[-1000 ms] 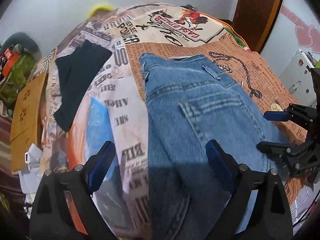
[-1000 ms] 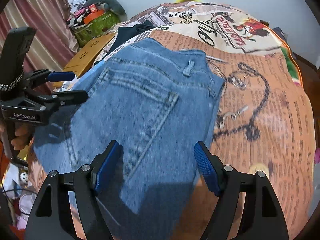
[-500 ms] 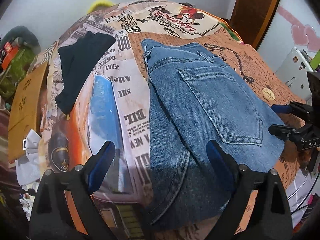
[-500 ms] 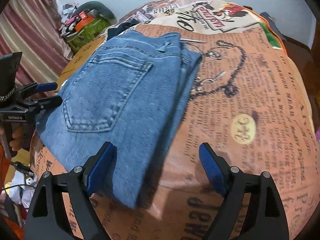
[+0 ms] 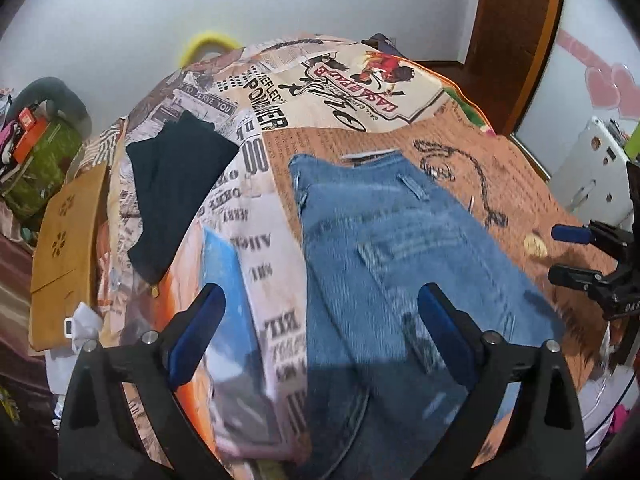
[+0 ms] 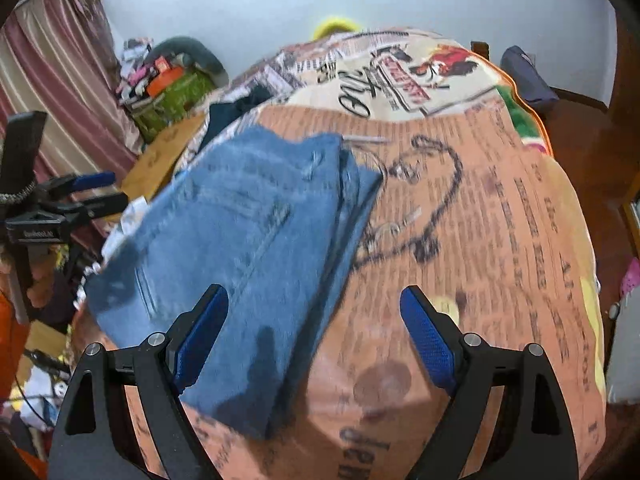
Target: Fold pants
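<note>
Motion blur smears both views, so the seams and pocket of the one pair of folded blue denim pants (image 5: pixel 400 264) are hard to make out. It lies on the newspaper-print bedspread (image 6: pixel 500 220), its near end hidden in shadow. One folded dark garment (image 5: pixel 176 184) lies apart. The left gripper (image 5: pixel 320 332) and right gripper (image 6: pixel 316 340) both gape wide, holding nothing; the right's jaws have just been opening.

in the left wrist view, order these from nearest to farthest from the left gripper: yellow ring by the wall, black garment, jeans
From the left gripper:
1. jeans, right under it, toward the right finger
2. black garment, up and to the left on the bedspread
3. yellow ring, past the bed's far edge, against the wall
</note>
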Available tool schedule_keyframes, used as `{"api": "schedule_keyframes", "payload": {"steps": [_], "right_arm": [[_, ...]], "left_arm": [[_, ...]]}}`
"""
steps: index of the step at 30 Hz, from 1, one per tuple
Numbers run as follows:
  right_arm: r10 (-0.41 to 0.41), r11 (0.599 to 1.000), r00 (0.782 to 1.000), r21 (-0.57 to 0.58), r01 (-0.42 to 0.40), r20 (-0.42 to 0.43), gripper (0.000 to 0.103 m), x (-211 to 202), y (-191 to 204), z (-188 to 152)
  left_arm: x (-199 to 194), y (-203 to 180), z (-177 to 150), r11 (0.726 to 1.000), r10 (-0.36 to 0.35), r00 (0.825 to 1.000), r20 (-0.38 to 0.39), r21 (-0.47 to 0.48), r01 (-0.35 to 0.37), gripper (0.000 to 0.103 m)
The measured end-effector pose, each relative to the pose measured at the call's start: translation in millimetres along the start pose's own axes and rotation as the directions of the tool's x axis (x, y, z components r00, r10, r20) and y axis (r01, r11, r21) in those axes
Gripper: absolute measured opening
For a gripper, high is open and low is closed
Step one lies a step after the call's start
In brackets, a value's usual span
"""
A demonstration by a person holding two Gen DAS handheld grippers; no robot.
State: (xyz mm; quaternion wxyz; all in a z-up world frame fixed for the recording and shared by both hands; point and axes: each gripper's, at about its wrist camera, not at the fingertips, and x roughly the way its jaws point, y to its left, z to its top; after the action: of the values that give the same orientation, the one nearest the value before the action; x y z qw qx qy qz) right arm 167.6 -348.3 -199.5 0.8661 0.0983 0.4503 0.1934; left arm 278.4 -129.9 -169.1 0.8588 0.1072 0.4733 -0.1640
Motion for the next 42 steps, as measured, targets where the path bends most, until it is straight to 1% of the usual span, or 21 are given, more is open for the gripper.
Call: {"api": "schedule_keyframes", "payload": {"steps": [3,6,9,12,15,17,19,20,21,22,23,24,25,26,28,30,31,32,33,37,42], "right_arm": [[0.027,0.999,1.000,0.024,-0.026,-0.015,0.086,16,-3,8],[0.066,0.995,0.996,0.073,-0.061,-0.068,0.086,42,-10,13],[0.119,0.983,0.984,0.152,-0.099,-0.129,0.086,67,-21,13],[0.170,0.971,0.972,0.196,-0.137,-0.162,0.086,86,-27,14],[0.207,0.965,0.964,0.198,-0.174,-0.165,0.086,95,-28,21],[0.232,0.957,0.957,0.214,-0.193,-0.172,0.088,101,-30,24],[0.244,0.955,0.953,0.212,-0.205,-0.178,0.087,105,-29,27],[0.253,0.954,0.951,0.212,-0.214,-0.179,0.086,107,-28,27],[0.261,0.951,0.948,0.214,-0.221,-0.181,0.085,108,-28,28],[0.274,0.948,0.945,0.218,-0.233,-0.180,0.084,108,-27,28],[0.286,0.944,0.941,0.219,-0.245,-0.180,0.079,108,-27,27],[0.296,0.943,0.938,0.211,-0.257,-0.182,0.071,107,-26,28],[0.303,0.942,0.936,0.206,-0.265,-0.179,0.067,105,-25,28],[0.300,0.943,0.937,0.206,-0.263,-0.179,0.062,104,-24,28],[0.284,0.949,0.945,0.189,-0.252,-0.163,0.050,99,-21,30],[0.266,0.956,0.953,0.169,-0.240,-0.148,0.034,93,-16,33],[0.252,0.961,0.958,0.156,-0.230,-0.139,0.031,90,-14,34],[0.244,0.963,0.961,0.148,-0.224,-0.131,0.027,88,-13,36],[0.234,0.966,0.965,0.145,-0.216,-0.117,0.021,83,-11,38],[0.228,0.968,0.970,0.128,-0.217,-0.081,0.019,72,-3,49],[0.233,0.970,0.972,0.070,-0.233,0.004,0.018,53,21,76]], "left_arm": [[23,1,12,0.999,-0.029,0.998,-0.056,-0.029,0.028,0.098],[49,6,19,0.996,-0.062,0.990,-0.127,-0.065,0.054,0.098],[75,13,22,0.989,-0.113,0.973,-0.201,-0.113,0.091,0.098],[91,17,22,0.978,-0.176,0.955,-0.238,-0.149,0.144,0.098],[102,20,23,0.967,-0.236,0.937,-0.255,-0.155,0.202,0.099],[109,22,24,0.954,-0.284,0.921,-0.265,-0.177,0.243,0.099],[115,25,24,0.938,-0.327,0.906,-0.269,-0.210,0.276,0.099],[117,24,25,0.933,-0.340,0.902,-0.264,-0.215,0.288,0.099],[118,23,27,0.931,-0.346,0.901,-0.260,-0.213,0.296,0.096],[119,20,28,0.924,-0.365,0.897,-0.250,-0.211,0.318,0.088],[119,19,30,0.917,-0.383,0.891,-0.246,-0.216,0.335,0.084],[120,18,31,0.911,-0.397,0.885,-0.243,-0.223,0.348,0.078],[121,16,33,0.909,-0.400,0.883,-0.244,-0.230,0.348,0.075],[121,15,33,0.908,-0.402,0.883,-0.242,-0.230,0.350,0.072],[117,13,34,0.910,-0.399,0.887,-0.232,-0.218,0.353,0.062],[108,12,35,0.917,-0.384,0.899,-0.208,-0.197,0.346,0.054],[104,12,35,0.921,-0.375,0.906,-0.195,-0.188,0.341,0.048],[99,12,36,0.924,-0.368,0.912,-0.179,-0.182,0.337,0.046],[94,13,36,0.926,-0.362,0.917,-0.166,-0.176,0.334,0.042],[67,16,38,0.938,-0.333,0.938,-0.096,-0.139,0.319,0.034],[28,30,46,0.949,-0.293,0.956,0.029,-0.114,0.294,0.032]]}}
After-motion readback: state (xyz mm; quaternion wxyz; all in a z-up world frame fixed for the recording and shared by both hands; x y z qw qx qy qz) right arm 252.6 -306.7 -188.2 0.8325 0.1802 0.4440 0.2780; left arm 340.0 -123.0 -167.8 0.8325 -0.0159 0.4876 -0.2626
